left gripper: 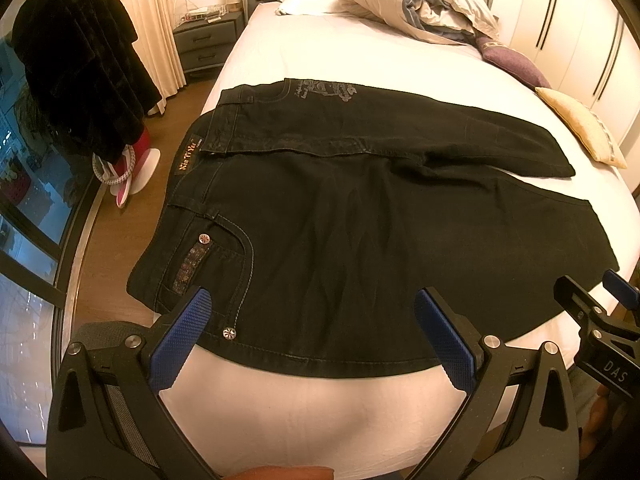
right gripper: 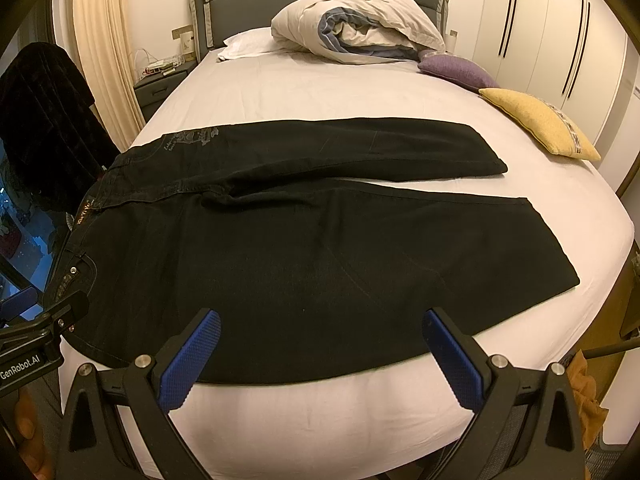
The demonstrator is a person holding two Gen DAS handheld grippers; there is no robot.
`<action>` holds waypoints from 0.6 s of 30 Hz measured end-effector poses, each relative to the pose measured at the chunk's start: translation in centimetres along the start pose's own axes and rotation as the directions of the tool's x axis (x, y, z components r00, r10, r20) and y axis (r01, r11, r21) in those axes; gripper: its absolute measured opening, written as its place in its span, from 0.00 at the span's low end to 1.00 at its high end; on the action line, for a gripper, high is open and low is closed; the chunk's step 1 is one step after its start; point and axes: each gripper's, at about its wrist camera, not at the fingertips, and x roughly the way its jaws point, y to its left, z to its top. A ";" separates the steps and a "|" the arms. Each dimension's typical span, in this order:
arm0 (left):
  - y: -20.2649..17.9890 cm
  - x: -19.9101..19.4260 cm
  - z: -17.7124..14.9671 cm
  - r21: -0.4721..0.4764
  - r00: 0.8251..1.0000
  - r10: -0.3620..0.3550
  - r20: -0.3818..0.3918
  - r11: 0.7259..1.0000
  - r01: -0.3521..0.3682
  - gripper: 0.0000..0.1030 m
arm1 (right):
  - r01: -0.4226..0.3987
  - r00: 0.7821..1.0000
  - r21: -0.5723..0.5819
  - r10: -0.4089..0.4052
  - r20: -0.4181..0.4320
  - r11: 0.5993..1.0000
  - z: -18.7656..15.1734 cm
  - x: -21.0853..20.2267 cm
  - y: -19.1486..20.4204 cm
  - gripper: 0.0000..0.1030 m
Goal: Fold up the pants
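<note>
Nearest us in the left wrist view, the left tongs [left gripper: 316,336] hang spread wide above the near edge of the bed [left gripper: 304,412], gripping nothing. Between and just beyond their blue pads [left gripper: 182,340] lies the waist end of the black pants [left gripper: 320,232], spread flat across the white sheet, waistband toward the left and both legs running to the right. The studded front pocket [left gripper: 218,256] sits just beyond the left pad. The far leg lies apart from the near one at the hems. At the right edge we see the right tongs [left gripper: 600,312], beside the near leg's hem.

In the right wrist view, the right tongs [right gripper: 320,348] are likewise spread and empty, their pads [right gripper: 452,364] over the near edge of the pants [right gripper: 320,256] around the thigh of the near leg. The left tongs [right gripper: 44,320] show at the left, by the waistband. A rolled duvet [right gripper: 356,24], a purple cushion [right gripper: 456,70] and a yellow cushion [right gripper: 540,120] lie farther up the bed [right gripper: 320,420].
</note>
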 end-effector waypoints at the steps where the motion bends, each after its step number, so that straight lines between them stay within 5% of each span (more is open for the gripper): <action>1: 0.0 0.1 0.0 0.000 1.000 0.000 -0.001 1.000 0.000 1.00 | -0.001 1.000 0.001 0.001 -0.001 1.000 0.0 -0.1 -0.2 1.00; 18: 0.8 1.8 0.5 -0.001 1.000 -0.014 -0.027 1.000 0.014 1.00 | -0.042 0.999 -0.014 0.041 -0.022 0.999 1.2 1.0 -0.7 1.00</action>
